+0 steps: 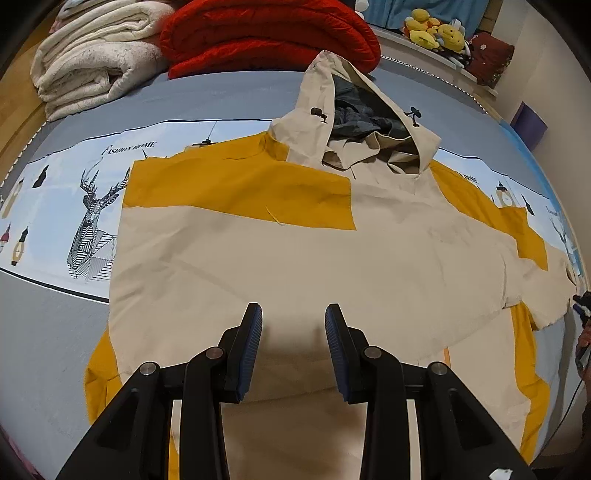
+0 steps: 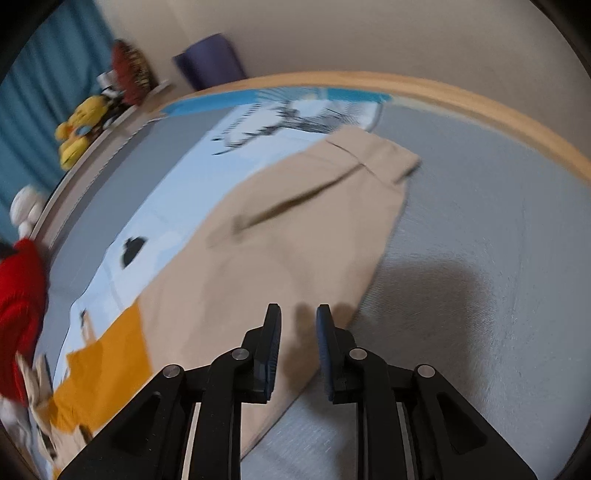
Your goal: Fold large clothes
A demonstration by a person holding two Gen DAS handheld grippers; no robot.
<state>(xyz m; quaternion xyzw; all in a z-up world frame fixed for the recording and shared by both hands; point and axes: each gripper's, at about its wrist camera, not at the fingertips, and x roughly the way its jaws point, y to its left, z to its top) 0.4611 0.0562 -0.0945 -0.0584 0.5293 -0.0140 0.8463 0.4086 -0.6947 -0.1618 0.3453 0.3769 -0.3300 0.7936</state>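
Left hand-held gripper (image 1: 293,314): black linkage arms, ribbed blue pads, jaws standing partly apart with nothing between them, poised above the lower beige panel of the hooded jacket (image 1: 295,251). Jacket lies spread flat on the bed (image 1: 48,332), hood toward the far side. Fabric thin and woven, lightly creased; beige body with mustard-yellow blocks across chest, shoulders and side hems. One sleeve folded across the front. Hood (image 1: 362,122) stands open, dark lining inside, two black cord toggles at its edge.

Right hand-held gripper (image 2: 298,317): same build, jaws at a narrow gap, empty, over the edge of the beige sleeve (image 2: 314,206), which stretches out to a stitched cuff. This view is motion-blurred.

Bed cover: grey weave with a pale blue printed band showing a geometric deer (image 1: 92,229) and lettering. Light wooden bed frame (image 2: 480,99) curves round the edge.

Far side: folded cream fleece blanket (image 1: 92,59), red quilted bundle (image 1: 266,33), yellow plush toys (image 1: 436,29) on a ledge, teal curtain (image 2: 37,92), plain wall.
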